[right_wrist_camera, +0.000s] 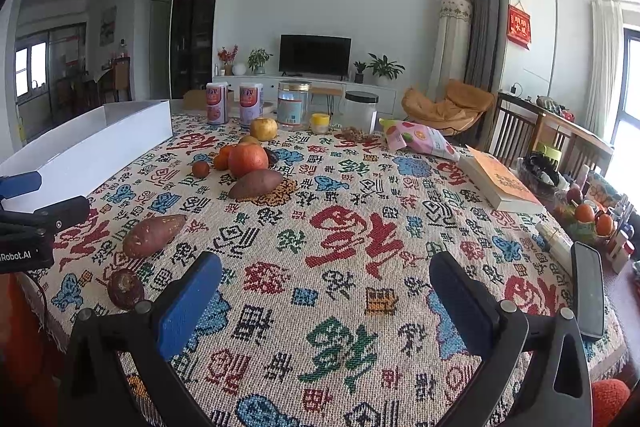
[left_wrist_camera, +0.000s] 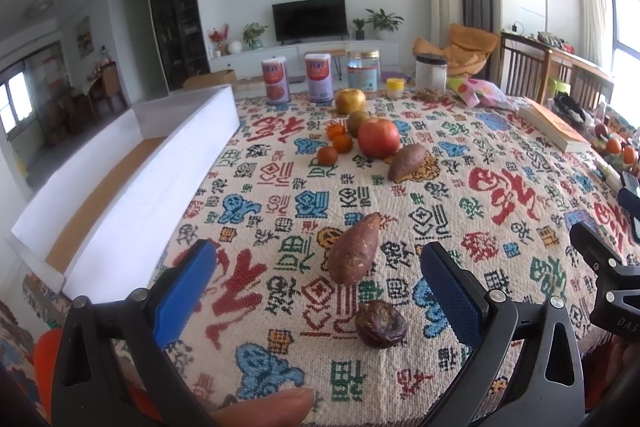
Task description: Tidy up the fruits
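My left gripper (left_wrist_camera: 316,263) is open above the near table edge, with a dark passion fruit (left_wrist_camera: 380,323) and a sweet potato (left_wrist_camera: 355,254) between and just beyond its blue fingers. Farther off lie a second sweet potato (left_wrist_camera: 406,161), a red apple (left_wrist_camera: 378,138), small oranges (left_wrist_camera: 342,143), a green-brown fruit (left_wrist_camera: 357,121) and a yellow apple (left_wrist_camera: 350,101). A long white box (left_wrist_camera: 132,187) stands at the left. My right gripper (right_wrist_camera: 326,279) is open and empty over bare cloth; the fruits (right_wrist_camera: 248,159) lie to its far left.
Two pink cans (left_wrist_camera: 298,78), a clear jar (left_wrist_camera: 363,70), a black-lidded jar (left_wrist_camera: 431,72) and a small yellow pot (left_wrist_camera: 394,87) stand along the far edge. A snack bag (right_wrist_camera: 420,139), a book (right_wrist_camera: 500,179) and a phone (right_wrist_camera: 588,295) lie at the right.
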{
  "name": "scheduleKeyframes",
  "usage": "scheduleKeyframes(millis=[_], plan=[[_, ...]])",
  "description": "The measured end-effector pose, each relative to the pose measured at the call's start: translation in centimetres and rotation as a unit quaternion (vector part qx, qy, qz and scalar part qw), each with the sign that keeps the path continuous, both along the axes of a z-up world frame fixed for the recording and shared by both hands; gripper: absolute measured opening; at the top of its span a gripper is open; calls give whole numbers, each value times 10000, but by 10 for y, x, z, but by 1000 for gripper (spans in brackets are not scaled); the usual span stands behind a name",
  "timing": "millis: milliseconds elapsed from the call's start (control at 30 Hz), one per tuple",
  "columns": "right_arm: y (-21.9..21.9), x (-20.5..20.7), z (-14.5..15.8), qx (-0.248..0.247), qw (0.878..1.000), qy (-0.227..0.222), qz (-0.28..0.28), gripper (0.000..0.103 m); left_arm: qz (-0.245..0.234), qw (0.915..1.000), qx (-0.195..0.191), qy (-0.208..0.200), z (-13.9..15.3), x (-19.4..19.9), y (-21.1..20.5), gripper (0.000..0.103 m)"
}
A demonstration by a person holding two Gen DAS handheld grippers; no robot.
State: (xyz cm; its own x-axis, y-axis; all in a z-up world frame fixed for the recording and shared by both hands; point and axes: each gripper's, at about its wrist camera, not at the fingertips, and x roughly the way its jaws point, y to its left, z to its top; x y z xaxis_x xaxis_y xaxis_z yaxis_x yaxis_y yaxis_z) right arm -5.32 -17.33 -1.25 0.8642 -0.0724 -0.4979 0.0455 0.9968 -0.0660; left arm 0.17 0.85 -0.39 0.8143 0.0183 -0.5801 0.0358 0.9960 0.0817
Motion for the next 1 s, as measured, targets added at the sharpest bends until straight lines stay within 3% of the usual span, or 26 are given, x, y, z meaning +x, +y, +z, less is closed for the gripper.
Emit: scheduleKeyframes(millis=[1000], plan=[[-1,1,-3,-43,10000,-18,-23,103,26,10000,-16,-3,0,-1,2,102]])
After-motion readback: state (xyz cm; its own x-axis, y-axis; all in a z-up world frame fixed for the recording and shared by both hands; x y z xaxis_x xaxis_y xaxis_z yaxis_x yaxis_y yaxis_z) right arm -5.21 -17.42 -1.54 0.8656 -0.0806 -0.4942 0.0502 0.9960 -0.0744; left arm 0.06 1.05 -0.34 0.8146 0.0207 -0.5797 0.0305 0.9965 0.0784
